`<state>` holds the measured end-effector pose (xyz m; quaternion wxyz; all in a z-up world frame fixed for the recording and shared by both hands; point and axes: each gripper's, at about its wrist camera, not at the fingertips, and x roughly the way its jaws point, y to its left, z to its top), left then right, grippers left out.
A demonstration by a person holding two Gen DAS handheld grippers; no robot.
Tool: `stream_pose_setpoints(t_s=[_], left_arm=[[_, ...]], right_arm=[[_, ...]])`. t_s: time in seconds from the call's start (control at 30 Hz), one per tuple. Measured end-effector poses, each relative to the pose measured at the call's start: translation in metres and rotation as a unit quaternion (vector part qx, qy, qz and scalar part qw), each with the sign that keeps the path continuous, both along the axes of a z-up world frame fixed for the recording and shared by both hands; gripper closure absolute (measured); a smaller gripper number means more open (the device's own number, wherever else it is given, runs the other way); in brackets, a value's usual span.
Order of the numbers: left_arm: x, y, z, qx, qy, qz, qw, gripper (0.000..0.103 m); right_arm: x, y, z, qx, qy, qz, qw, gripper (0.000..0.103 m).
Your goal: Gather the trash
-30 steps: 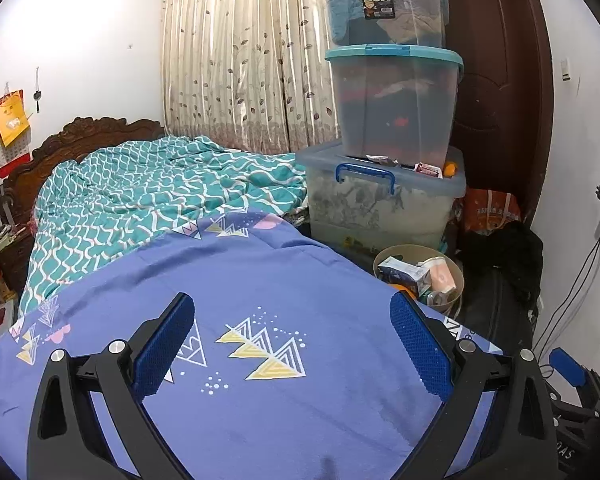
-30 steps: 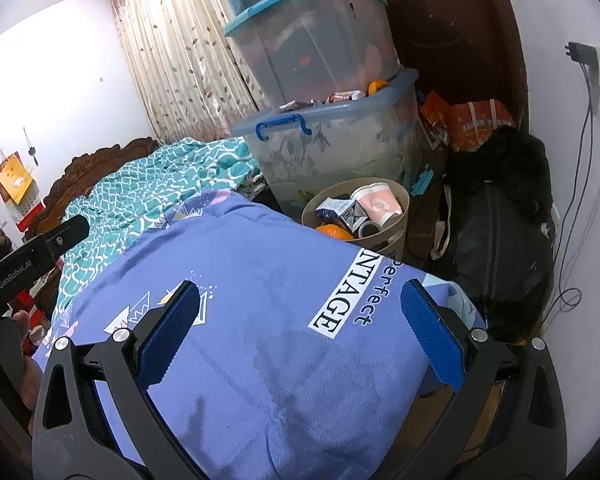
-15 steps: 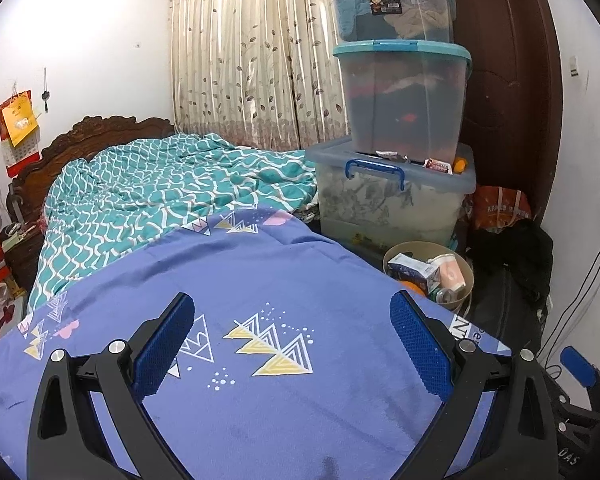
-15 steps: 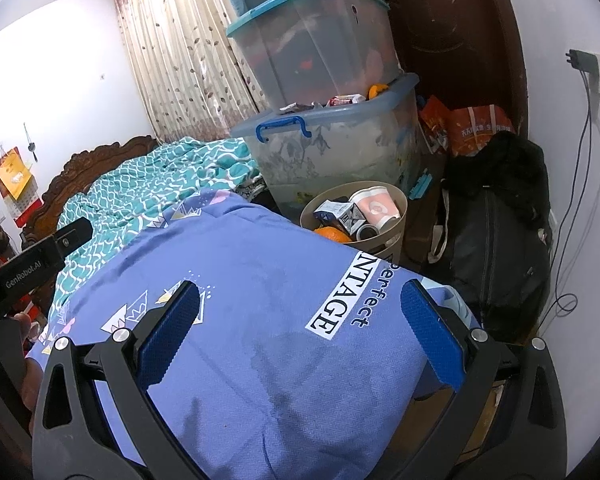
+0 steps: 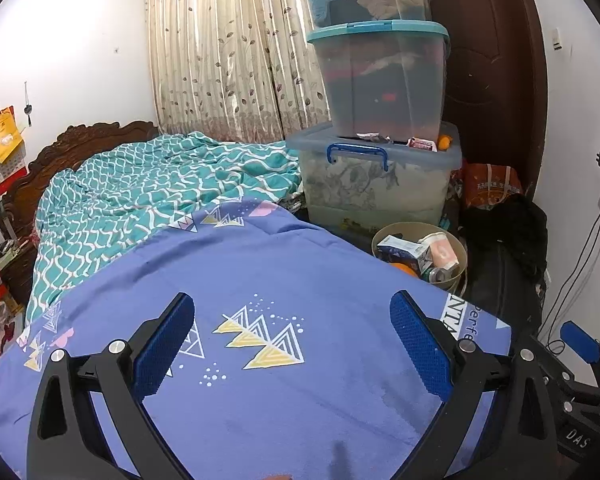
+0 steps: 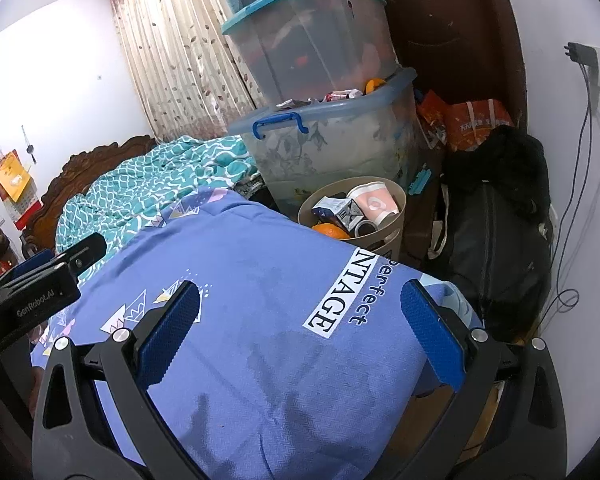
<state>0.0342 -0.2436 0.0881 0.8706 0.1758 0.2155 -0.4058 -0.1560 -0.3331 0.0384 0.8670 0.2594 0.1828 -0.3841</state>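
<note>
A beige round bin [image 5: 456, 248] [image 6: 396, 224] stands on the floor past the far corner of the blue bedspread. Inside it lie a blue-and-white carton [image 6: 336, 210], a pink paper cup [image 6: 374, 204], an orange [image 6: 332, 232] and a tape roll [image 6: 366, 227]. My left gripper [image 5: 292, 344] hovers open above the blue bedspread [image 5: 260, 280], nothing between its blue pads. My right gripper [image 6: 300, 336] is also open over the same bedspread [image 6: 260, 280], nearer the bin. The left gripper's body [image 6: 32, 292] shows at the left edge of the right wrist view.
Three stacked clear storage boxes [image 5: 380, 120] stand behind the bin, with small wrappers and an orange on the lowest lid [image 6: 340, 98]. A black bag [image 6: 496, 240] and orange sacks [image 6: 476, 120] fill the corner by the brown door. Cables [image 6: 588, 160] hang on the right wall. A teal quilt [image 5: 148, 200] covers the bed.
Both views have shifted slightly: the bin and boxes sit a little further right in the left wrist view. Both grippers stay open and empty.
</note>
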Motion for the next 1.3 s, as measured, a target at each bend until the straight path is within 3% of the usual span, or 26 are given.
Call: stream_pose_setpoints(t_s=[0.77,1.3], left_arm=[[-0.010,0.003,0.003,-0.004,-0.029,0.006,0.9996,0.009],[-0.011,-0.002,-0.001,0.005,-0.023,0.002,0.9997,0.009]], right_arm=[[0.004,0.000,-0.003,0.005,0.004,0.004,1.000,0.004],[0.007,0.001,-0.008,0.007,0.007,0.007,1.000,0.004]])
